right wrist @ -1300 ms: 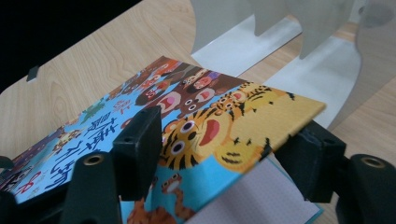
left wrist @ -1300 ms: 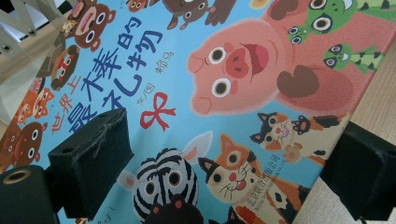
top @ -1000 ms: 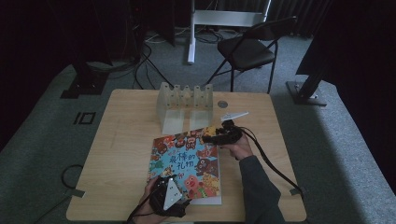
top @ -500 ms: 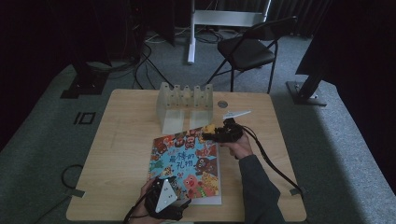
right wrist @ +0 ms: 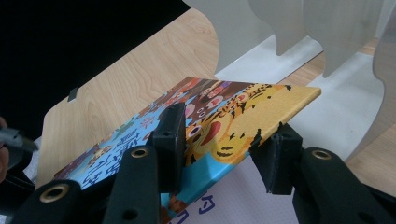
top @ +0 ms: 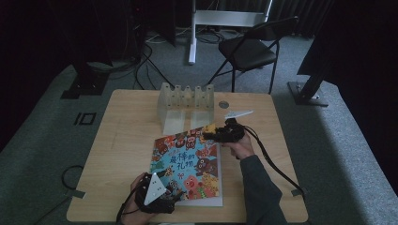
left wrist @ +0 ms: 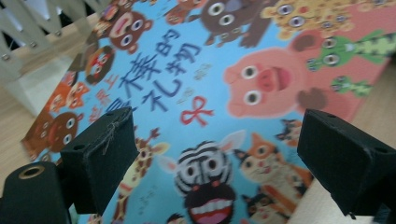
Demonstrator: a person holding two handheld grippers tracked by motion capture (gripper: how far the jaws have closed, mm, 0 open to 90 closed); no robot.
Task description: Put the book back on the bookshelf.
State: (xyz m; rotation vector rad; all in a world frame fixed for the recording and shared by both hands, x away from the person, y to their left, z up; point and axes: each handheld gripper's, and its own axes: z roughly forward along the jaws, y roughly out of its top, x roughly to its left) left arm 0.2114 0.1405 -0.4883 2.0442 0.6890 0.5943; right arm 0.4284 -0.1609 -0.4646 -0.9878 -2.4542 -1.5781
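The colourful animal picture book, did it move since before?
Yes. The colourful animal picture book's far corner, gripped by the right claw, has swung toward the clear plastic rack.

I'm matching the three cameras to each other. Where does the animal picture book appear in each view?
High view: picture book lies centre-front on the table, right gripper at its far corner.
Left gripper view: cover spreads beyond the open jaws.
Right gripper view: its corner sits between the jaws.
Shared landmark: white slotted rack behind the book.
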